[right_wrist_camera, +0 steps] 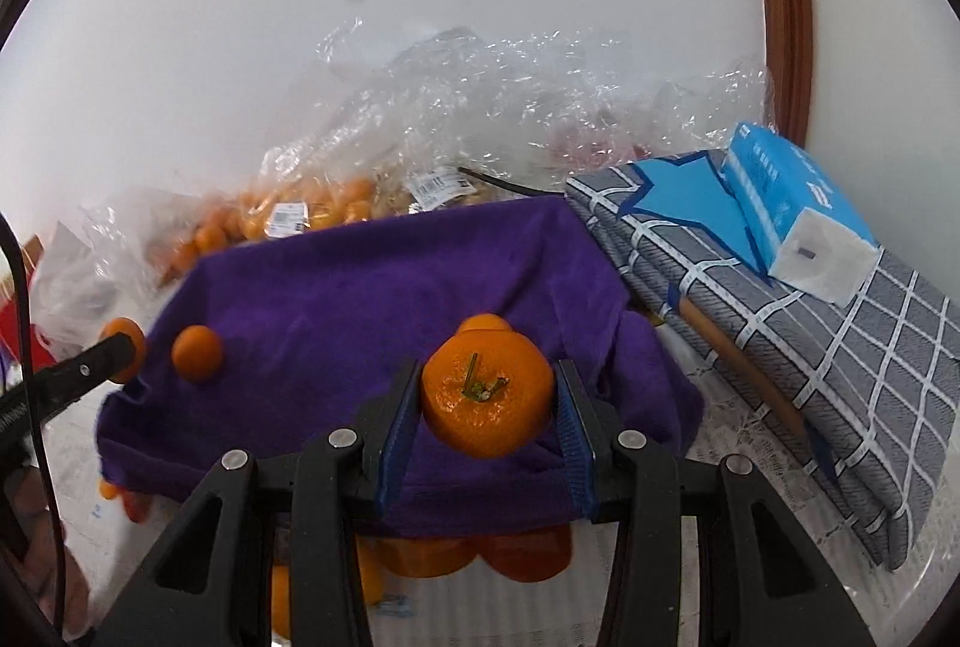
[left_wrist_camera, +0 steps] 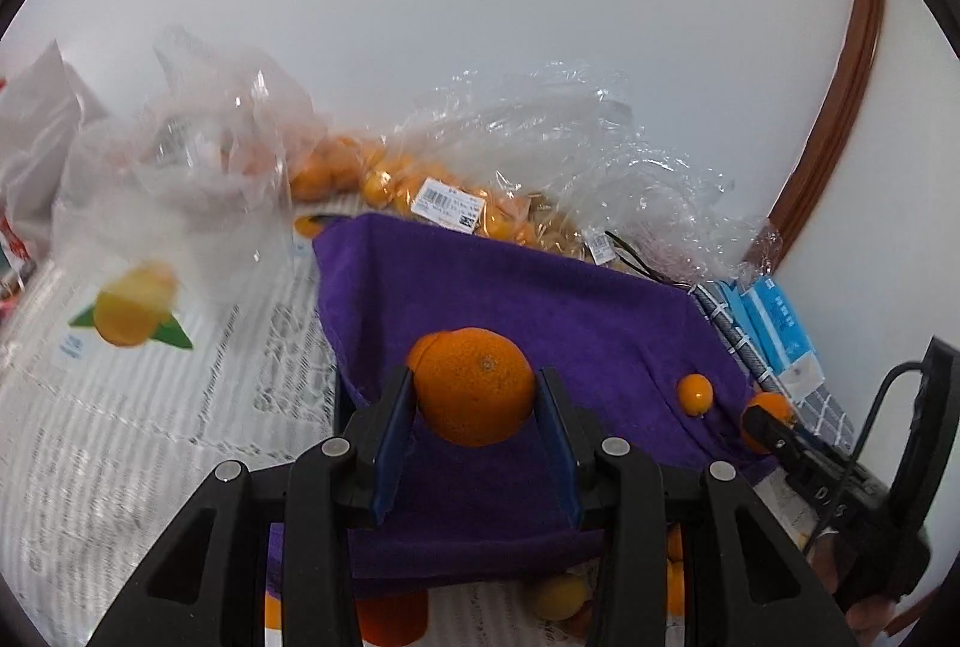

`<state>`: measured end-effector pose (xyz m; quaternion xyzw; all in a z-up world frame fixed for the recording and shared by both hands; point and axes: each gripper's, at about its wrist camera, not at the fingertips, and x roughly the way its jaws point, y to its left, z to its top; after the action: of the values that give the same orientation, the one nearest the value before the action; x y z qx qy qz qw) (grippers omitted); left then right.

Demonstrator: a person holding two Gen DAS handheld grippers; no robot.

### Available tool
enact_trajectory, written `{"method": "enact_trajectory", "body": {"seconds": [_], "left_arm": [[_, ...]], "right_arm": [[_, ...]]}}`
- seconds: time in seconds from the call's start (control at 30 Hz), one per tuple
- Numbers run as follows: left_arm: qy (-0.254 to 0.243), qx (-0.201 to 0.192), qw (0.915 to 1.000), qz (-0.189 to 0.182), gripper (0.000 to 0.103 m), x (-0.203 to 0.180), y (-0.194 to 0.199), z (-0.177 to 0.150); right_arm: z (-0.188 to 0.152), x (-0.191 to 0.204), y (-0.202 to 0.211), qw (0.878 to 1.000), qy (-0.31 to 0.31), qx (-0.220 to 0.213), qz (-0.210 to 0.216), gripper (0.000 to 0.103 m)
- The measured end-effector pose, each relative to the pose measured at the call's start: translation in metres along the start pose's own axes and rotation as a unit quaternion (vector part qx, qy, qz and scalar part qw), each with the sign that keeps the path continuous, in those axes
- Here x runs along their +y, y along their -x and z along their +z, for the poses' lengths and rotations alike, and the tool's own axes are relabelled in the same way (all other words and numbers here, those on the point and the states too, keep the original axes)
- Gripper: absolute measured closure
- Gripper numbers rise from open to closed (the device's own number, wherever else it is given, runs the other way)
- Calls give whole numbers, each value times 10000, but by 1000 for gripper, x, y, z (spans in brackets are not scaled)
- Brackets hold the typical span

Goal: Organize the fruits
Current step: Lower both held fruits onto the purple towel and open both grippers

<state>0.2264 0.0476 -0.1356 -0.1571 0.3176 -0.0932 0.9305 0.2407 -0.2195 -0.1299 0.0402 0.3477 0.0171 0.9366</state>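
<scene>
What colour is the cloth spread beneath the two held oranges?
Purple. The cloth shows best in the right wrist view.

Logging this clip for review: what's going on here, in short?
A person holds two grippers, each clamped on a round orange fruit above the purple towel. The left gripper grips one orange; the right gripper grips a stemmed orange. A small orange kumquat lies on the towel; clear plastic bags of fruit sit behind.

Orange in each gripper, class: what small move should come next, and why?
Probably lower both onto the purple cloth and open. The left gripper grips one orange, the right gripper a stemmed orange, both above the cloth, where a small orange already rests.
</scene>
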Motion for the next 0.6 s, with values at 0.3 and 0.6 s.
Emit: {"method": "enact_trajectory", "body": {"seconds": [0.3,0.6], "left_arm": [[-233,16,9997,116,64,-8,-5,-4],[-358,217,9988,261,64,-11,-16,-9]], "right_arm": [[-4,-5,-11,9998,-94,150,105,60],[-6,-2,-19,9996,-54,287,-53,60]]}}
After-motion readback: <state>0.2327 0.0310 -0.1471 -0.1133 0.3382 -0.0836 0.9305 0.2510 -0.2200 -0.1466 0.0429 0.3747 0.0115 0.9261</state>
